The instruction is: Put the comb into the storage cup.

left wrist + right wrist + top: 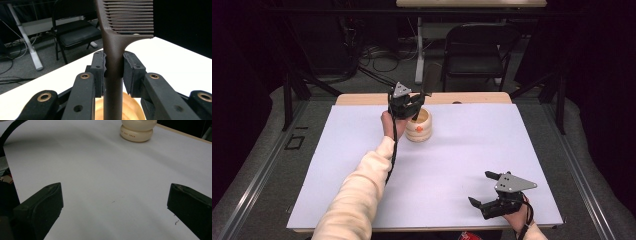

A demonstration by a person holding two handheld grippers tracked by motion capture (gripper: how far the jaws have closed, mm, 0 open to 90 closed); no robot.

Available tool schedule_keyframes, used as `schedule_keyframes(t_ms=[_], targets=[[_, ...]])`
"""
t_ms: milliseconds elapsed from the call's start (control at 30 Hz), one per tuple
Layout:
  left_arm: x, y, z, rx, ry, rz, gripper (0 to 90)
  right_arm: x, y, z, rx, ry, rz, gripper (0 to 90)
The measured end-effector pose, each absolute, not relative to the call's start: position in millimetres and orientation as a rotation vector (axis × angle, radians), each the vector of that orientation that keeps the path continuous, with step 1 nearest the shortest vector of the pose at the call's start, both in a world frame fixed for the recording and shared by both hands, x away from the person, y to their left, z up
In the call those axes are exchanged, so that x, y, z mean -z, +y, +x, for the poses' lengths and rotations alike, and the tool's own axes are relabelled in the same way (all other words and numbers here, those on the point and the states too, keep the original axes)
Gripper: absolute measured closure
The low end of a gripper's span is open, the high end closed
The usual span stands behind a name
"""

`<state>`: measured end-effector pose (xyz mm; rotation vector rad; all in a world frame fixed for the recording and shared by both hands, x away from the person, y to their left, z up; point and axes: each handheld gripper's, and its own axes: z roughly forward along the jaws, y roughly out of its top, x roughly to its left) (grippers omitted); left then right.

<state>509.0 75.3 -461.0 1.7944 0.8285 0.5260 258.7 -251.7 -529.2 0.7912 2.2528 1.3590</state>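
A black folding chair [476, 47] is being shown at upper centre, cables [379, 57] lying across grey floor [257, 150].

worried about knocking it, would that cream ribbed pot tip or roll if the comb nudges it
The pot looks squat with a broad flat base, so it probably slides rather than tips. Its round sides could roll if it fell over. The comb, clamped by the left gripper, looks like stiff plastic, so a nudge would pass straight on.

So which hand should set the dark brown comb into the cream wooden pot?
Left. Its tool already grips the dark brown plastic comb right above the cream wooden pot; the right tool sits open, far off.
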Motion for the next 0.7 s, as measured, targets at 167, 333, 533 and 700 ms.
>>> schedule_keyframes(t_ms=[167, 333, 533, 700], targets=[[462.2, 75.5, 509.3, -0.518, 0.829, 1.797, 72.3, 529.2, -251.7, 258.7, -1.359, 2.253, 0.791, 0.0], [464.0, 75.5, 509.4, -0.516, 0.83, 1.798, 72.3, 529.2, -251.7, 258.6, -1.359, 2.252, 0.791, 0.0], [464.9, 75.7, 509.7, -0.512, 0.835, 1.798, 72.3, 529.1, -251.7, 258.6, -1.358, 2.253, 0.789, 0.0], [466.0, 76.3, 510.0, -0.511, 0.838, 1.802, 72.3, 529.2, -251.7, 258.6, -1.358, 2.253, 0.789, 0.0]])
